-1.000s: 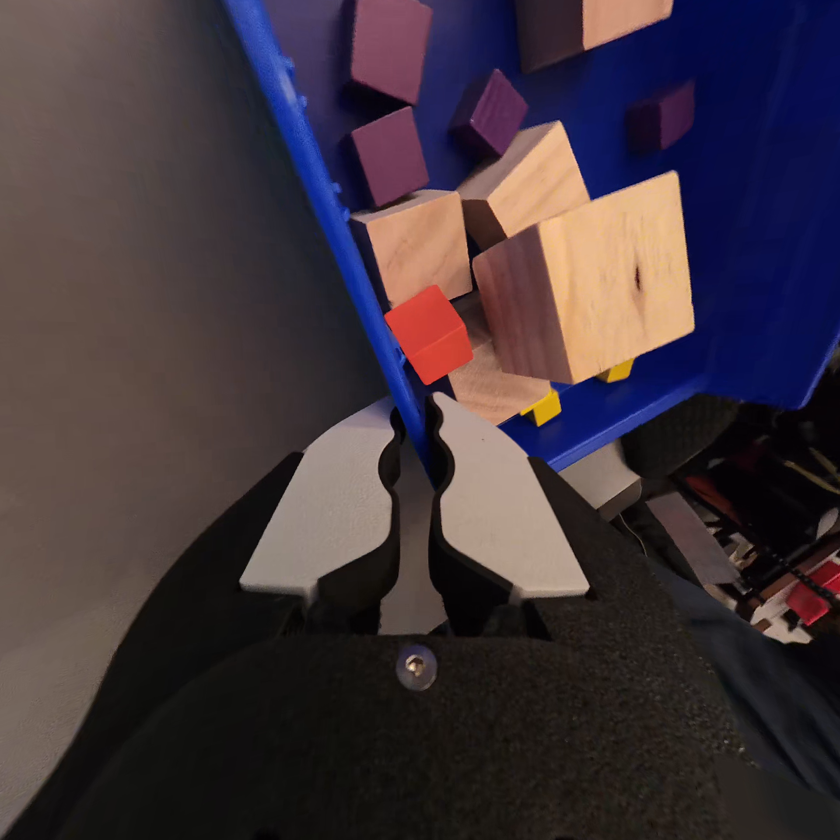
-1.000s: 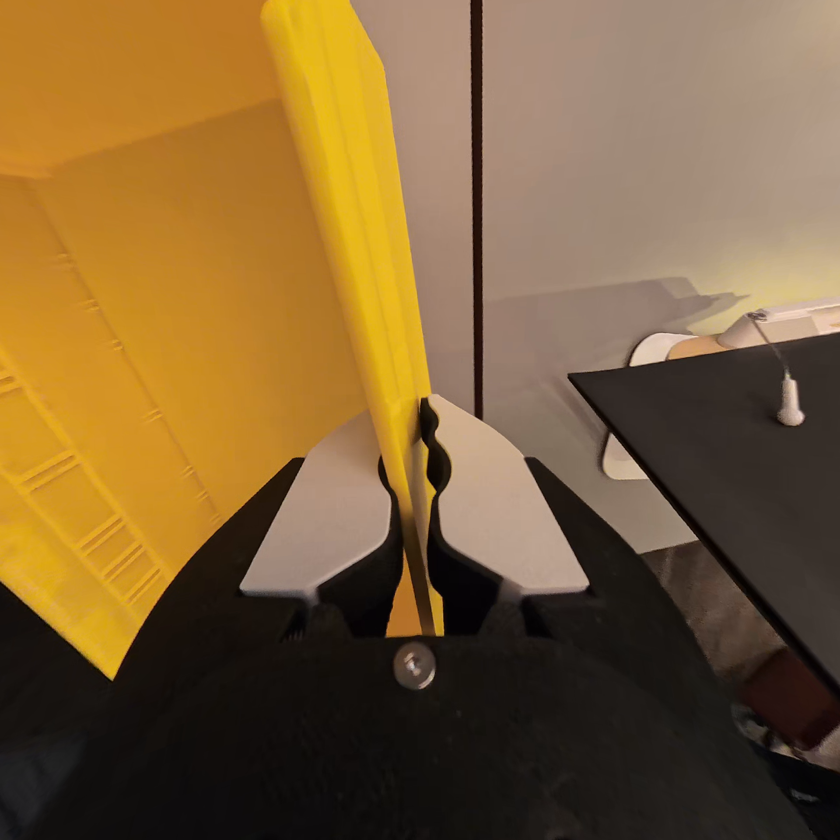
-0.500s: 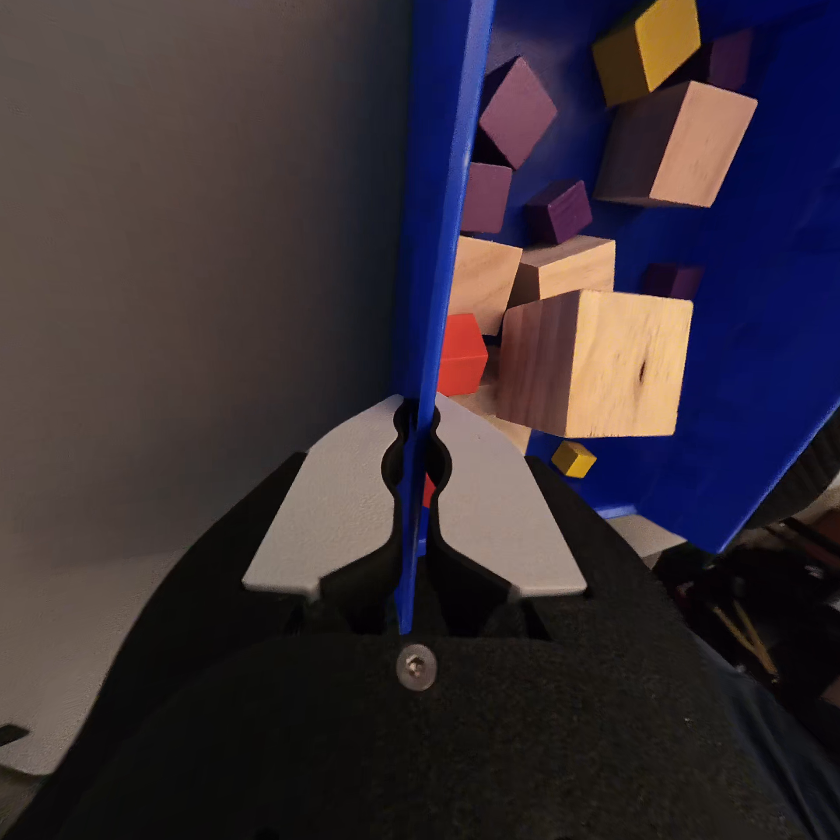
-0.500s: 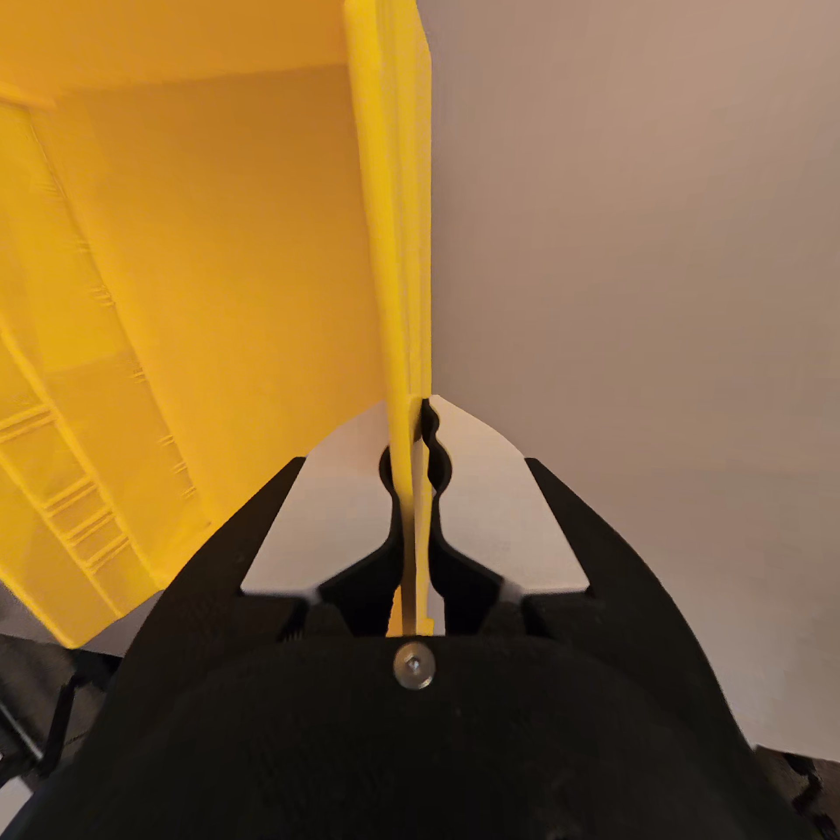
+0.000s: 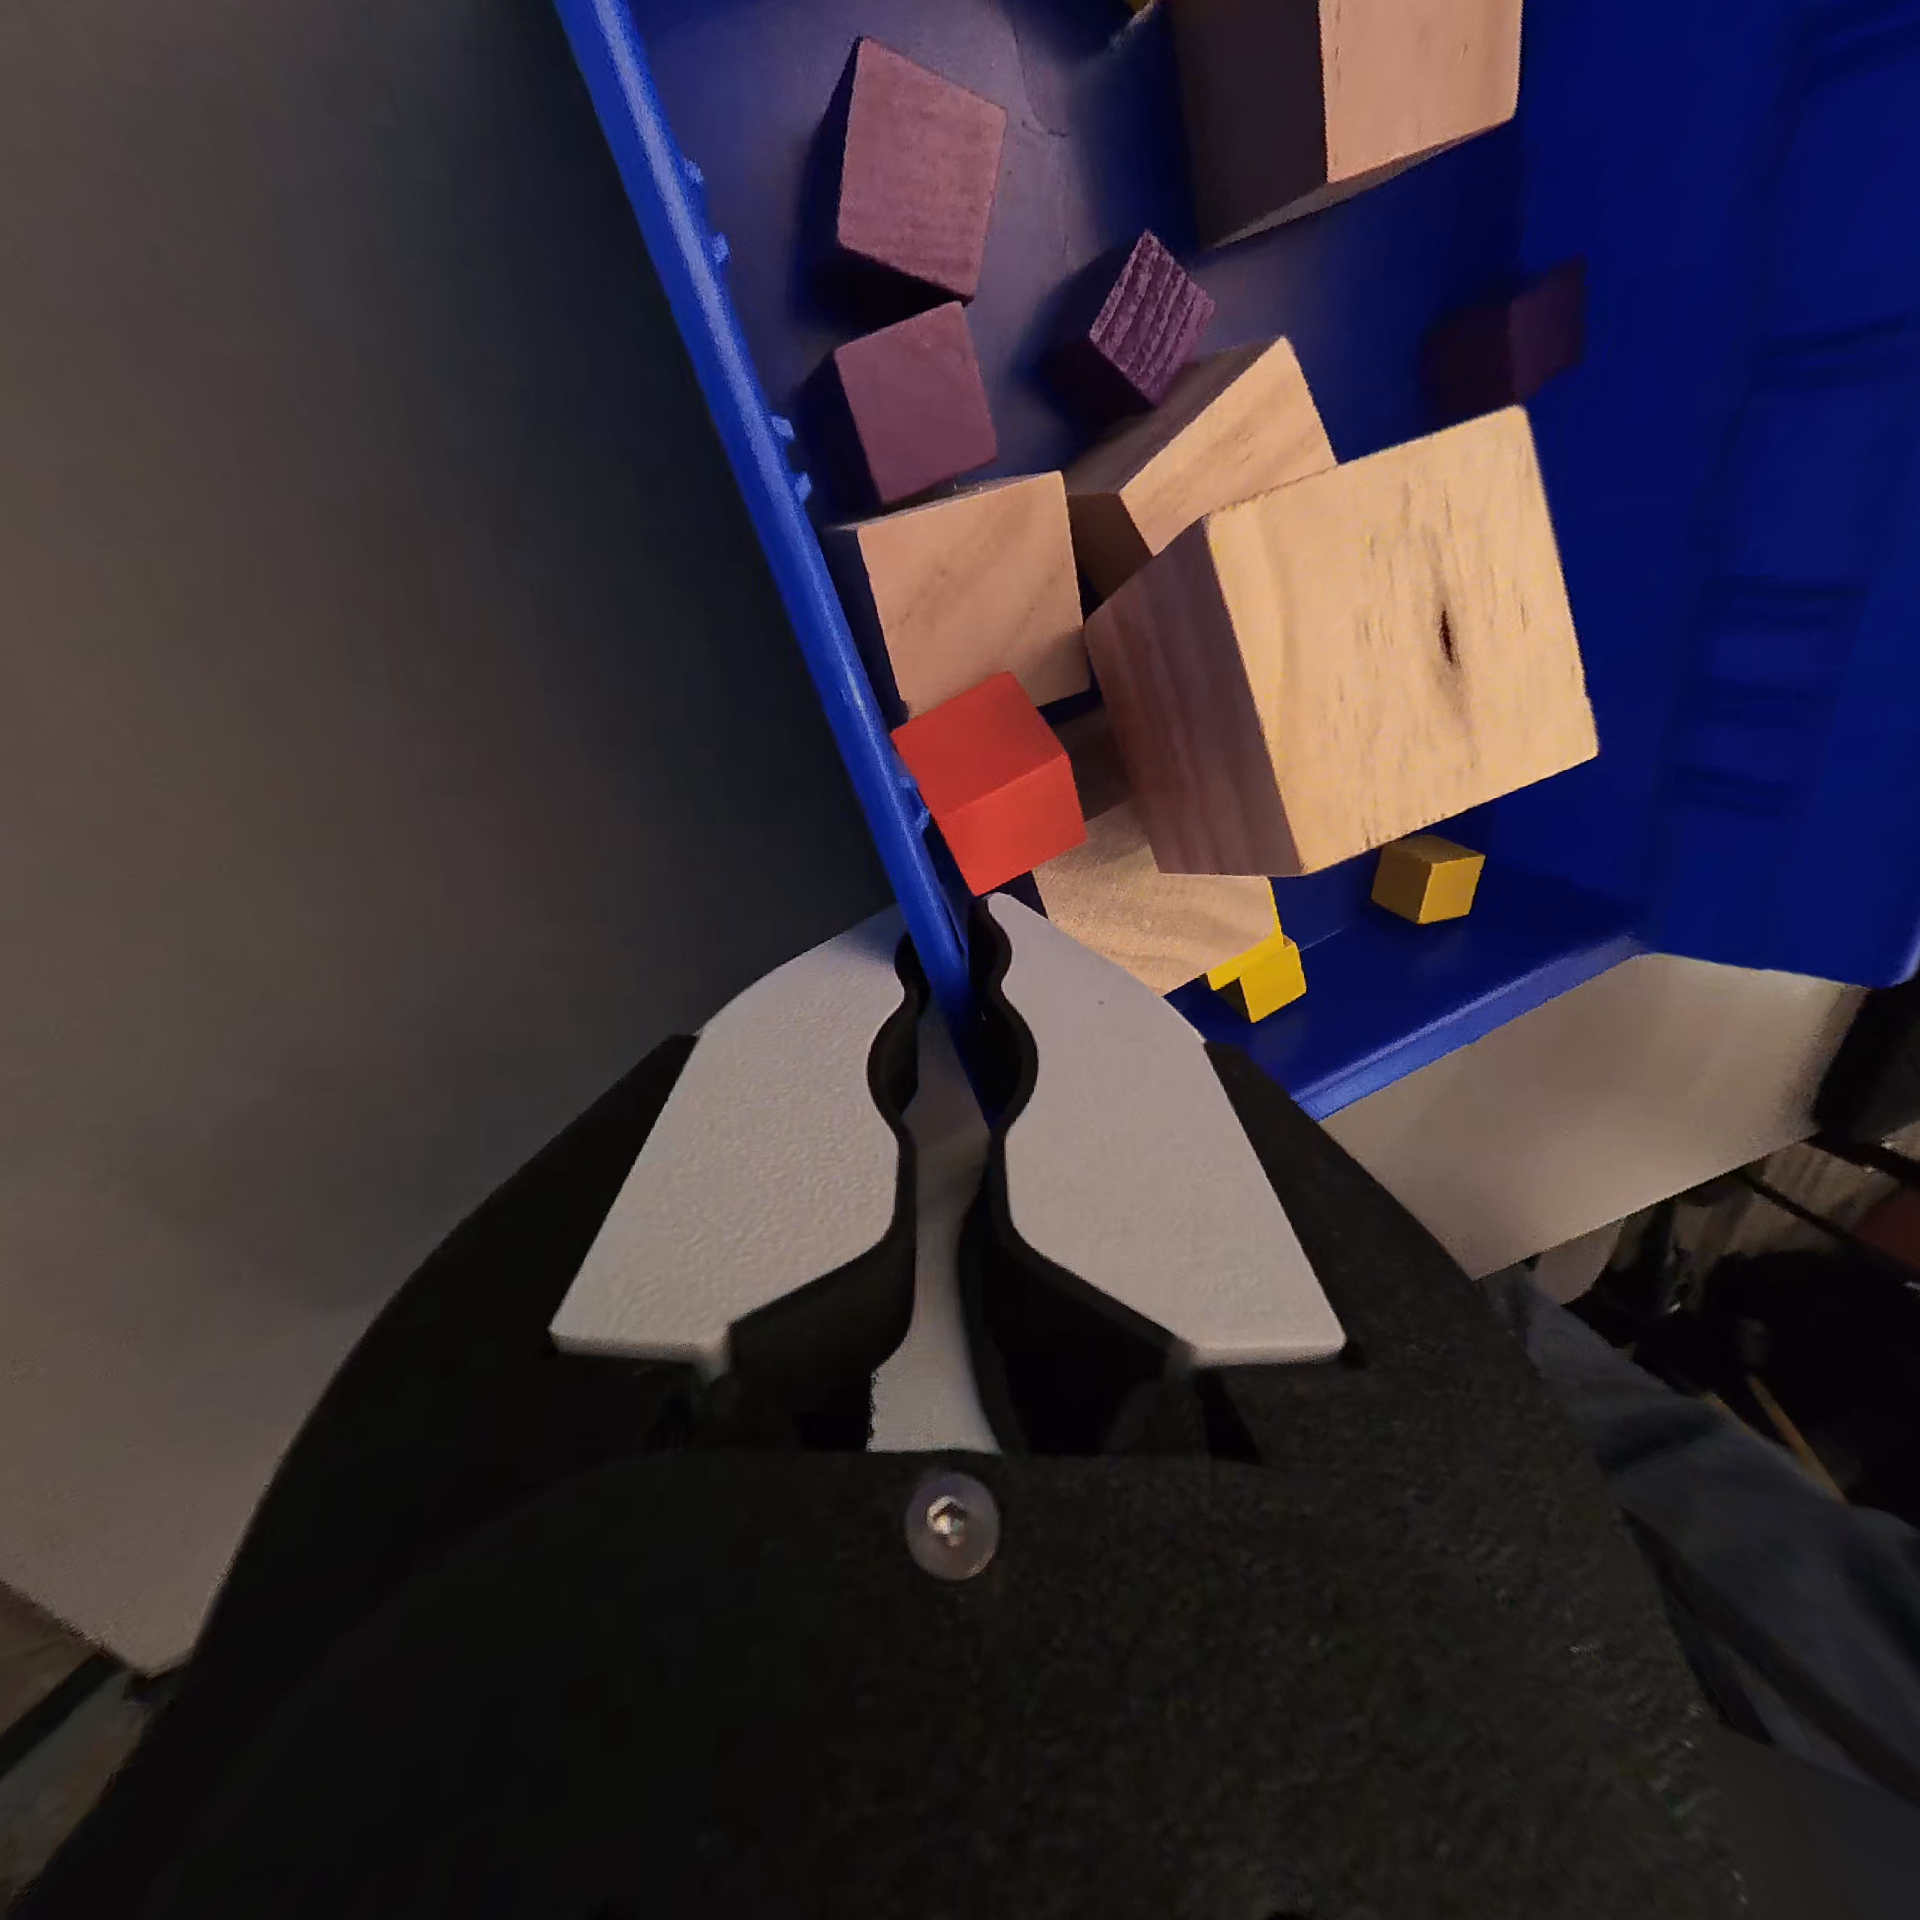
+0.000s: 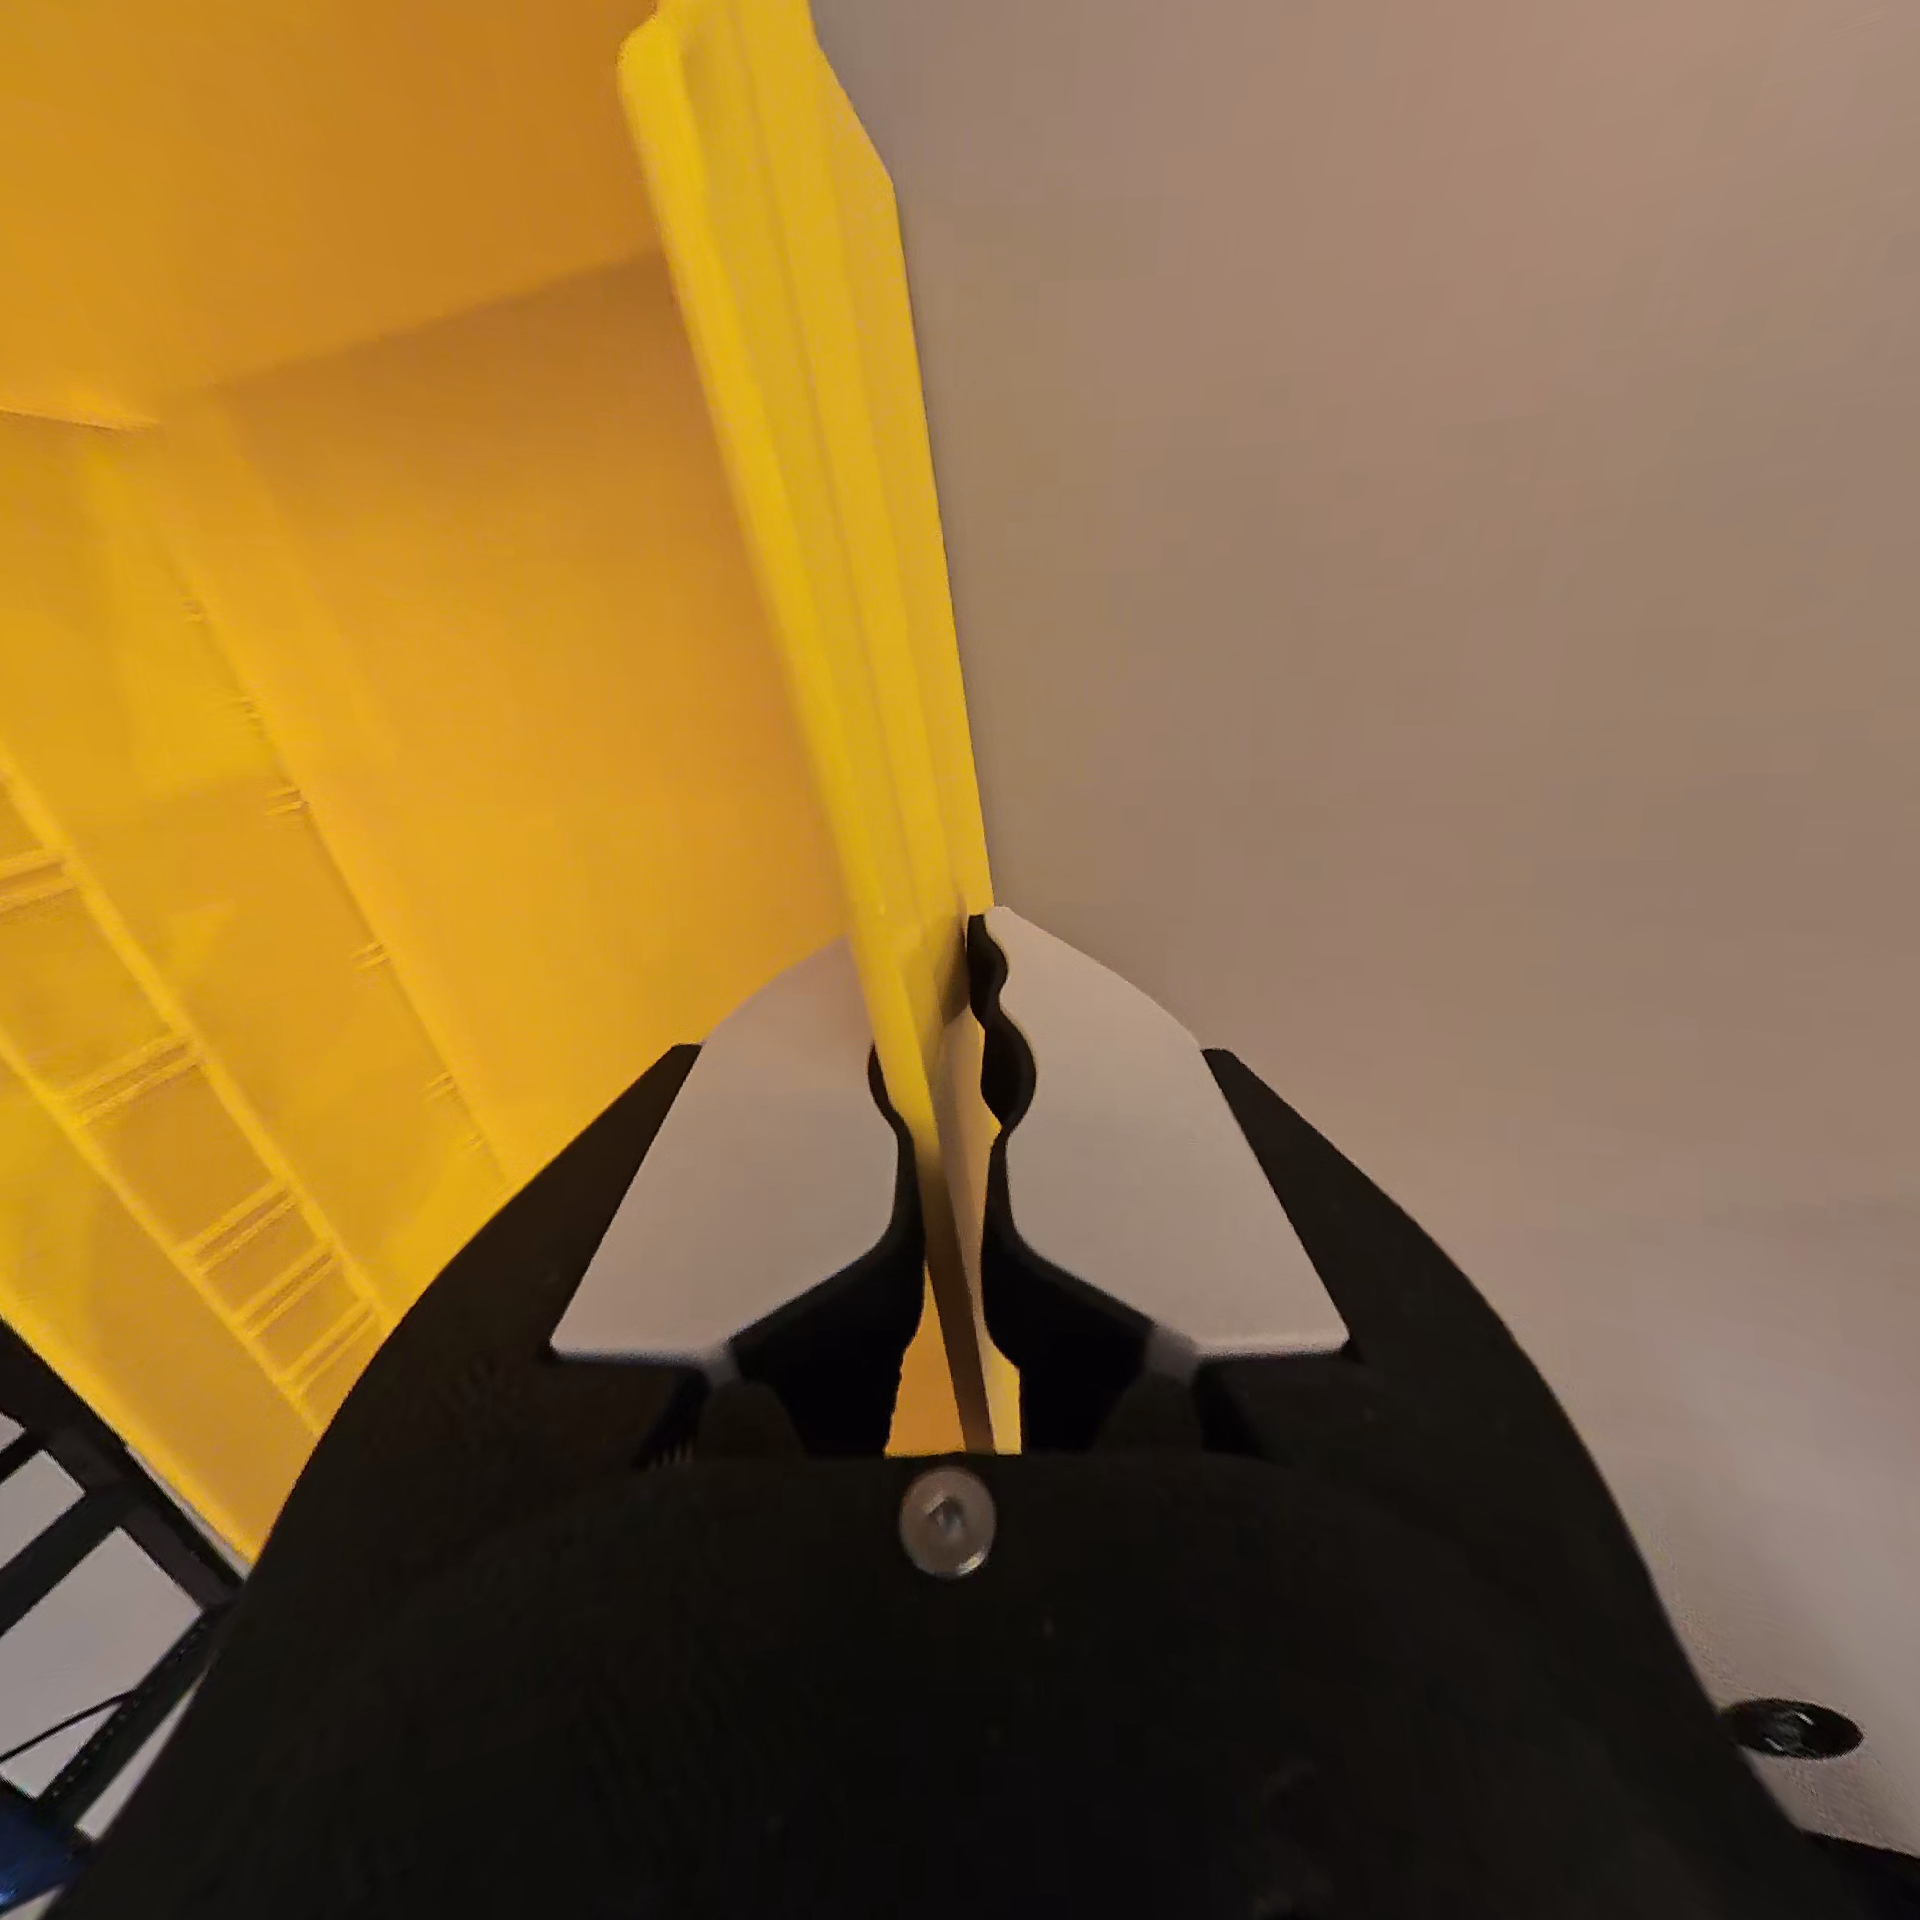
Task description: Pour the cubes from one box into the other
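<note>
My left gripper (image 5: 951,935) is shut on the side wall of a blue box (image 5: 1714,436). The box holds several cubes: a large wooden cube (image 5: 1361,644), smaller wooden cubes (image 5: 966,582), purple cubes (image 5: 914,177), a red cube (image 5: 997,779) next to my fingertips, and small yellow cubes (image 5: 1429,878). My right gripper (image 6: 961,935) is shut on the side wall of a yellow box (image 6: 468,644). The part of its inside that I see holds no cubes. Neither view shows the other box.
A pale wall (image 6: 1455,623) fills the right of the right wrist view, a grey wall (image 5: 364,520) the left of the left wrist view. Dark clutter (image 5: 1829,1247) lies low at right. A black frame (image 6: 83,1538) shows under the yellow box.
The blue box has tilted back leftward in the left view after standing near upright, and the cubes have shifted with it. The yellow box's wall also leans left now.
</note>
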Demonstrator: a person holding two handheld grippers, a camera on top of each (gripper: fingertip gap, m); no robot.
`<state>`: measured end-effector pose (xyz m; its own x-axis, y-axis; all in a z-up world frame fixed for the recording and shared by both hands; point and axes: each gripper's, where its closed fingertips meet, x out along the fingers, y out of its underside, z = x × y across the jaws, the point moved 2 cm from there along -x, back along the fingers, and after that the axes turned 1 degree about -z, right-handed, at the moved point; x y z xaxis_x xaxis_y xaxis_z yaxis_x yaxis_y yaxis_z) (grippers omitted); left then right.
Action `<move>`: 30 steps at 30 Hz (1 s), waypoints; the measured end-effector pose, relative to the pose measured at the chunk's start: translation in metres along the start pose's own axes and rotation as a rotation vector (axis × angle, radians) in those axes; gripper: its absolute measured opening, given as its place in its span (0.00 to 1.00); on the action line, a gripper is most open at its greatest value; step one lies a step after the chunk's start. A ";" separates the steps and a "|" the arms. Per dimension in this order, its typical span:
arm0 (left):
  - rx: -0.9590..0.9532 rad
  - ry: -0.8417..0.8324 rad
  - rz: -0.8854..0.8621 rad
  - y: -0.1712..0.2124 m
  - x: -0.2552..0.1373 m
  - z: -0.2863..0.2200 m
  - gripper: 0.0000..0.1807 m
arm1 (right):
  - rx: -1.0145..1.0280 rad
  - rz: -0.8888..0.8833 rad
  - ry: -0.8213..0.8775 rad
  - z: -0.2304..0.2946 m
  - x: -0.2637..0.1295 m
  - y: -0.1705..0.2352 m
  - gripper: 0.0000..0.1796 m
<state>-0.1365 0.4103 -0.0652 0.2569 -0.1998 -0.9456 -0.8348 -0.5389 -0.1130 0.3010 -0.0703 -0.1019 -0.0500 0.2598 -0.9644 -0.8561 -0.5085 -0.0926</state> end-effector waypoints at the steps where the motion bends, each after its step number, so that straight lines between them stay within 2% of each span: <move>1: 0.013 -0.014 0.006 0.002 -0.001 0.003 0.03 | 0.009 0.000 0.001 -0.001 0.000 0.000 0.03; 9: 0.109 -0.073 0.040 0.008 -0.006 0.016 0.03 | -0.036 -0.016 -0.027 0.000 -0.001 0.003 0.06; 12: 0.126 -0.091 0.047 0.009 -0.006 0.016 0.03 | -0.037 -0.052 -0.064 0.002 -0.004 0.001 0.10; 16: 0.165 -0.114 0.064 0.009 -0.007 0.017 0.04 | -0.074 -0.217 -0.034 0.003 -0.028 -0.014 0.16; 19: 0.168 -0.112 0.060 0.007 -0.008 0.020 0.04 | -0.160 -0.422 0.060 0.014 -0.066 -0.029 0.20; 21: 0.147 -0.079 0.049 0.007 -0.008 0.020 0.04 | -0.243 -0.605 0.124 0.037 -0.101 -0.034 0.20; 24: 0.116 -0.008 0.011 0.007 -0.008 0.019 0.04 | -0.482 -0.967 0.249 0.097 -0.163 -0.030 0.20; 26: 0.103 0.039 -0.017 0.007 -0.008 0.019 0.05 | -0.640 -1.177 0.205 0.153 -0.188 -0.012 0.22; 28: 0.088 0.072 -0.048 0.006 -0.008 0.019 0.06 | -0.755 -1.181 0.033 0.212 -0.184 0.007 0.25; 30: 0.073 0.092 -0.100 0.001 -0.013 0.019 0.06 | -0.791 -1.029 -0.134 0.263 -0.159 0.024 0.32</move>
<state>-0.1494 0.4278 -0.0590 0.3809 -0.2237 -0.8971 -0.8353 -0.4993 -0.2302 0.1531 0.0922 0.1149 0.3529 0.8732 -0.3361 -0.0016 -0.3587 -0.9335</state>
